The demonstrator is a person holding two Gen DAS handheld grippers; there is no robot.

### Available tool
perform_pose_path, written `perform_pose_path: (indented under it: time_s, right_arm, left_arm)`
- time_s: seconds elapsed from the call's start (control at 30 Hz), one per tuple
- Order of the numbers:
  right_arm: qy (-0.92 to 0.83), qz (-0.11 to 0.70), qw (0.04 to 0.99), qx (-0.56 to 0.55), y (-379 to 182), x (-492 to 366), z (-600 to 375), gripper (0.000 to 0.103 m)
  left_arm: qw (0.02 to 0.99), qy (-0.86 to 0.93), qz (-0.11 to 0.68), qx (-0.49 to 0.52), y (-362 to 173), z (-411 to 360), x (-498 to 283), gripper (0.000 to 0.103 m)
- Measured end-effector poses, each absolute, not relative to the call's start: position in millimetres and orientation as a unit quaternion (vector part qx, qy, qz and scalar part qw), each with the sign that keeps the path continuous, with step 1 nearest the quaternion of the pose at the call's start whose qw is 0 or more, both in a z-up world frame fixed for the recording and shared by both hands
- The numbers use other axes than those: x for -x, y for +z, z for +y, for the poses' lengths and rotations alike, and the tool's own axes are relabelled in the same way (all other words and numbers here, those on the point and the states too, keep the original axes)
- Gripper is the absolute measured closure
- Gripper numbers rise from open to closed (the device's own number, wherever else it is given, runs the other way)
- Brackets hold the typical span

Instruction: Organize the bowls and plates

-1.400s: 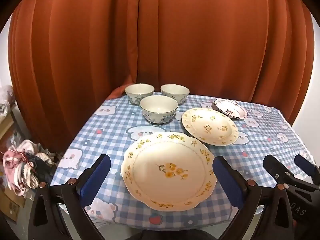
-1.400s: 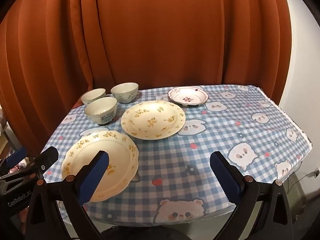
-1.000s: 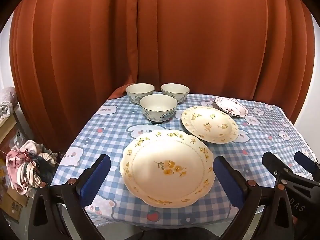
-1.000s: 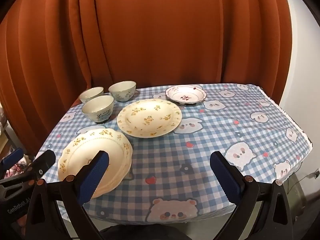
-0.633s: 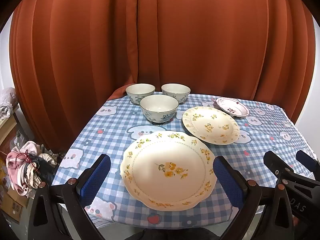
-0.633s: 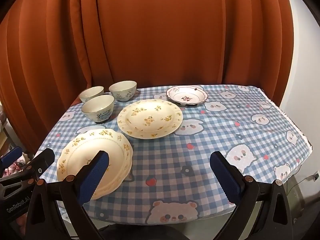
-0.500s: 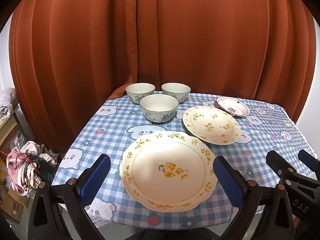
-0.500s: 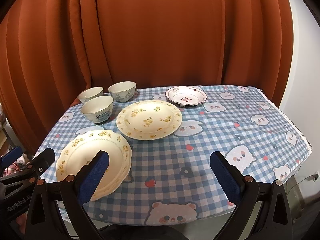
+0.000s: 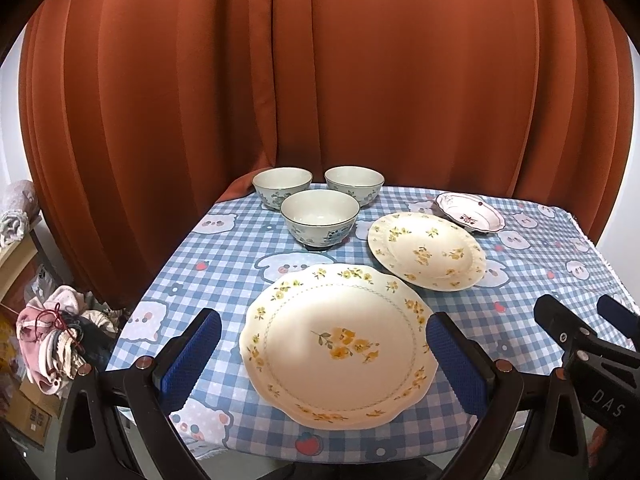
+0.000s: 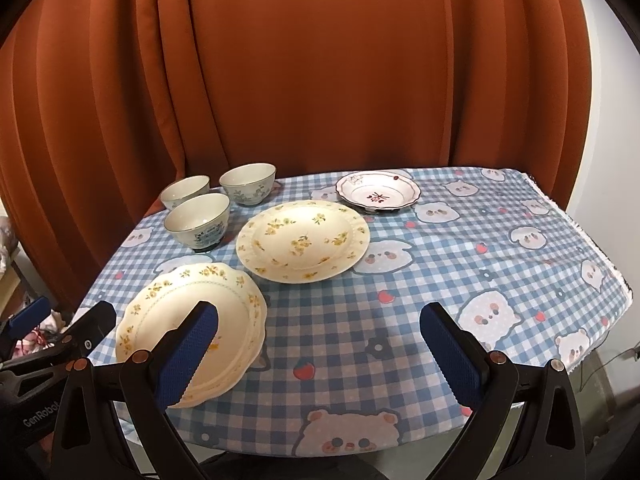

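A large cream plate with yellow flowers (image 9: 340,346) (image 10: 192,316) lies at the table's near left edge. Behind it to the right lies a second yellow-flowered plate (image 9: 426,250) (image 10: 302,240). A small white dish with a red pattern (image 9: 470,212) (image 10: 378,192) sits at the back. Three pale bowls (image 9: 319,218) (image 10: 198,220) stand in a cluster at the back left. My left gripper (image 9: 320,356) hangs open in front of the large plate, touching nothing. My right gripper (image 10: 318,344) is open over bare cloth near the front edge, empty.
The table wears a blue checked cloth with bears (image 10: 460,256). An orange curtain (image 9: 360,80) hangs close behind it. Clothes and boxes (image 9: 48,340) lie on the floor to the left. A white wall (image 10: 600,160) stands to the right.
Both views have shifted only slightly; the plates and bowls stay where they were and both grippers remain open.
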State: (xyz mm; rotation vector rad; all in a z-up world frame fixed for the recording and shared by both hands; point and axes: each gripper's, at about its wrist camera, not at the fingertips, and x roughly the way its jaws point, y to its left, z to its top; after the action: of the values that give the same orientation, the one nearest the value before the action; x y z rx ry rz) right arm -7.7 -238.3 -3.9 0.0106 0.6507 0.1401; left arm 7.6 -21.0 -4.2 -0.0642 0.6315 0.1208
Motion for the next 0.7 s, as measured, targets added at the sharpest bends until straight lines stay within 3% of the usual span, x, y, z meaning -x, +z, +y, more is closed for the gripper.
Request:
perform_pose_path:
  time_s: [0.7]
  right_arm:
    - [0.066, 0.318, 0.946, -0.007, -7.7, 4.5, -242.4, 0.001]
  left_arm:
    - [0.951, 0.058, 0.304, 0.026, -7.4, -26.9, -3.6, 0.000]
